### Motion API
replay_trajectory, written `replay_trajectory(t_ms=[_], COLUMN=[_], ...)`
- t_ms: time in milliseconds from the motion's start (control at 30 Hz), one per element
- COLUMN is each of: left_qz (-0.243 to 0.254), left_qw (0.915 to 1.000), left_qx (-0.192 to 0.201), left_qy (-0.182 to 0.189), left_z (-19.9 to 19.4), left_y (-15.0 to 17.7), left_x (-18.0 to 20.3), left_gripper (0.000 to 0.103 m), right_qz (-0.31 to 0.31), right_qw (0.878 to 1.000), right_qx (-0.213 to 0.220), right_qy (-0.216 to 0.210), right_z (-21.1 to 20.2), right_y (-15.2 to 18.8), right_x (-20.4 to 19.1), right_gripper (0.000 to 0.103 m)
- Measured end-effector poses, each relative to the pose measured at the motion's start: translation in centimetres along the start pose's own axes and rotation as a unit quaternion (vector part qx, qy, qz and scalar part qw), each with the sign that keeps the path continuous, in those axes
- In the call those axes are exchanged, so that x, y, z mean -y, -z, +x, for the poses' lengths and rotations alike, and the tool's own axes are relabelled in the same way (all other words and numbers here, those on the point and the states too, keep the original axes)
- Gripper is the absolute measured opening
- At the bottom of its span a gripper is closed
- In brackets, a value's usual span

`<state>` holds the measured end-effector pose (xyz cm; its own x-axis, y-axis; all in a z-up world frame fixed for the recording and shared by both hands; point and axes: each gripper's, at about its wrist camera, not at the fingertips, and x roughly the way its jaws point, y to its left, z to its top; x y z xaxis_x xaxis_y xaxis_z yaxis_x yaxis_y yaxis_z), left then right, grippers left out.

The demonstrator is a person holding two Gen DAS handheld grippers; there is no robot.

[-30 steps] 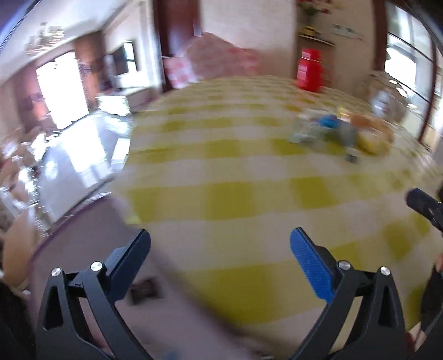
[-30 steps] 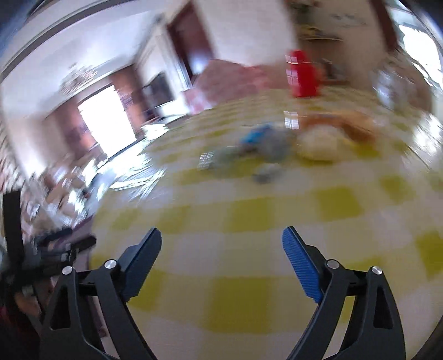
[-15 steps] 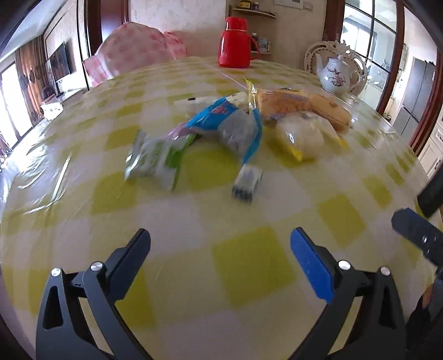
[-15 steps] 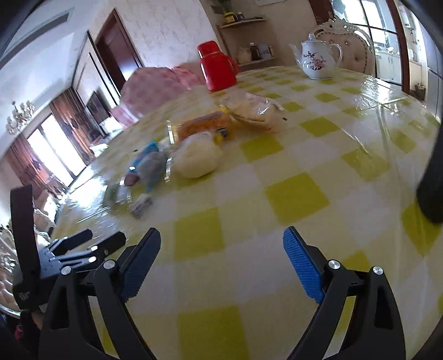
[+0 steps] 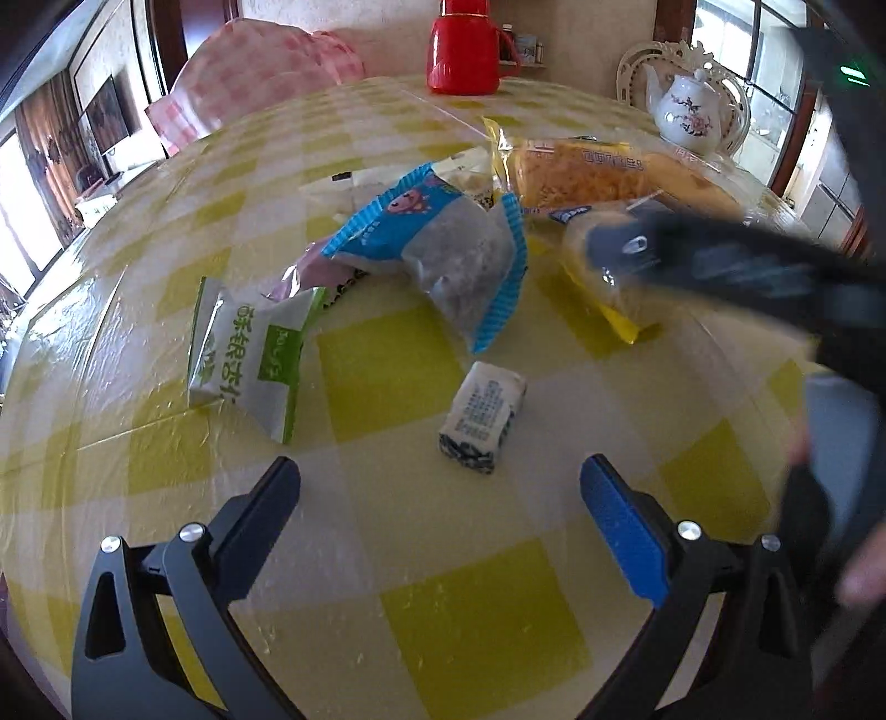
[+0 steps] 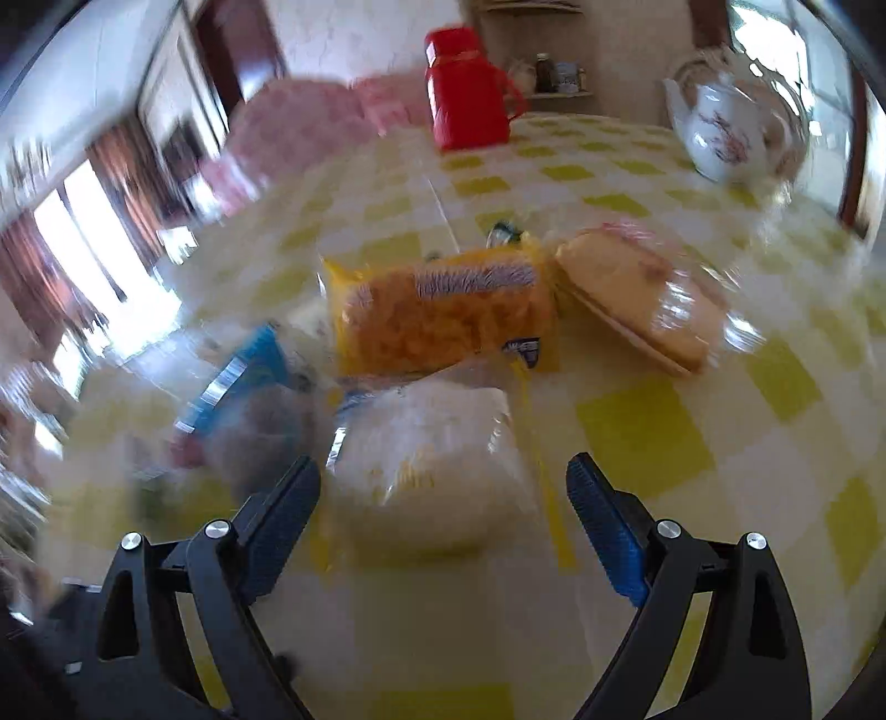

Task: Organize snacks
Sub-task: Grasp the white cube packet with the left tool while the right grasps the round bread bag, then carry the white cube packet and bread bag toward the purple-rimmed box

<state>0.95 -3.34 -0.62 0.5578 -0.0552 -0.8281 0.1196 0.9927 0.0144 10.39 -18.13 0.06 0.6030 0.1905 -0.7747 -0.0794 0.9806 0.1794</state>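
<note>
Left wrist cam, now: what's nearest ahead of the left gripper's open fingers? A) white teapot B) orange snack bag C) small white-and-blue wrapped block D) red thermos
C: the small white-and-blue wrapped block lies on the checked table just beyond the left gripper, whose jaws stand open and hold nothing. The red thermos, white teapot and orange snack bag all sit farther back.

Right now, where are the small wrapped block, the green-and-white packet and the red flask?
small wrapped block (image 5: 483,416), left wrist view, printed top face.
green-and-white packet (image 5: 252,354), left wrist view, front panel.
red flask (image 5: 462,47), left wrist view, body.
</note>
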Motion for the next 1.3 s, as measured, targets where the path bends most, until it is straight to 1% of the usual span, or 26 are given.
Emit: replay_trajectory(t_ms=[67, 167, 233, 300, 333, 367, 400, 467, 500, 533, 567, 600, 700, 767, 867, 1000, 1133, 1300], left_qz=[0.002, 0.004, 0.007, 0.010, 0.014, 0.017, 0.022, 0.036, 0.046, 0.055, 0.064, 0.068, 0.065, 0.052, 0.027, -0.007, -0.028, -0.045], left_qw=[1.0000, 1.0000, 1.0000, 0.9999, 0.9999, 0.9998, 0.9997, 0.9991, 0.9984, 0.9975, 0.9966, 0.9962, 0.9961, 0.9963, 0.9971, 0.9963, 0.9945, 0.9914], left_qx=[0.000, 0.000, 0.000, 0.000, 0.000, 0.001, 0.002, 0.013, 0.020, 0.026, 0.032, 0.034, 0.044, 0.051, 0.049, 0.056, 0.067, 0.091], left_qy=[-0.001, 0.000, 0.002, 0.004, 0.006, 0.007, 0.010, 0.020, 0.028, 0.037, 0.041, 0.043, 0.040, 0.045, 0.052, 0.065, 0.076, 0.083], left_z=[0.1, 0.5, 0.9, 1.2, 1.3, 1.3, 1.4, 1.1, 0.8, 0.5, 0.2, 0.0, -0.4, -0.6, -0.4, -0.7, -1.5, -3.4], left_y=[-0.1, -0.7, -1.2, -1.7, -1.9, -2.0, -2.1, -2.0, -1.9, -1.8, -1.6, -1.4, -1.4, -1.5, -1.7, -1.6, -0.9, 0.4], left_x=[0.0, -0.1, -0.2, -0.2, -0.2, 0.0, 0.1, 0.5, 0.9, 1.1, 1.4, 1.6, 1.5, 1.0, 0.1, -1.2, -1.7, -1.5], left_gripper=[0.101, 0.101, 0.101, 0.101, 0.101, 0.101, 0.098, 0.086, 0.072, 0.046, 0.033, 0.021, 0.021, 0.021, 0.021, 0.021, 0.021, 0.021], right_qz=[-0.015, -0.031, -0.032, -0.037, -0.035, -0.028, -0.016, 0.023, 0.037, 0.046, 0.054, 0.058, 0.067, 0.071, 0.079, 0.094, 0.101, 0.104], right_qw=[1.000, 0.999, 0.999, 0.999, 0.999, 0.999, 1.000, 0.999, 0.998, 0.998, 0.997, 0.997, 0.996, 0.996, 0.995, 0.993, 0.991, 0.990], right_qx=[-0.023, -0.009, -0.005, 0.006, 0.016, 0.022, 0.026, 0.030, 0.033, 0.036, 0.039, 0.042, 0.050, 0.056, 0.061, 0.065, 0.075, 0.081], right_qy=[0.000, 0.007, -0.010, -0.002, 0.012, 0.013, 0.006, -0.018, -0.024, -0.027, -0.027, -0.026, -0.028, -0.027, -0.025, -0.028, -0.038, -0.054], right_z=[1.5, 1.4, 1.1, 0.2, -0.5, -1.0, -1.6, -2.5, -2.9, -3.3, -3.7, -4.0, -4.9, -5.3, -5.6, -5.9, -6.9, -8.0], right_y=[-0.2, -0.4, -0.2, 0.0, 0.2, 0.4, 0.4, 0.5, 0.6, 0.8, 1.1, 1.3, 1.8, 2.1, 2.4, 2.9, 3.8, 5.0], right_x=[-0.7, -0.9, -0.4, -0.1, 0.3, 0.8, 1.5, 3.4, 4.1, 4.5, 5.0, 5.3, 5.7, 5.8, 5.9, 6.4, 6.4, 5.9], right_gripper=[0.088, 0.087, 0.070, 0.065, 0.064, 0.064, 0.064, 0.064, 0.064, 0.064, 0.064, 0.064, 0.064, 0.064, 0.064, 0.064, 0.064, 0.064])
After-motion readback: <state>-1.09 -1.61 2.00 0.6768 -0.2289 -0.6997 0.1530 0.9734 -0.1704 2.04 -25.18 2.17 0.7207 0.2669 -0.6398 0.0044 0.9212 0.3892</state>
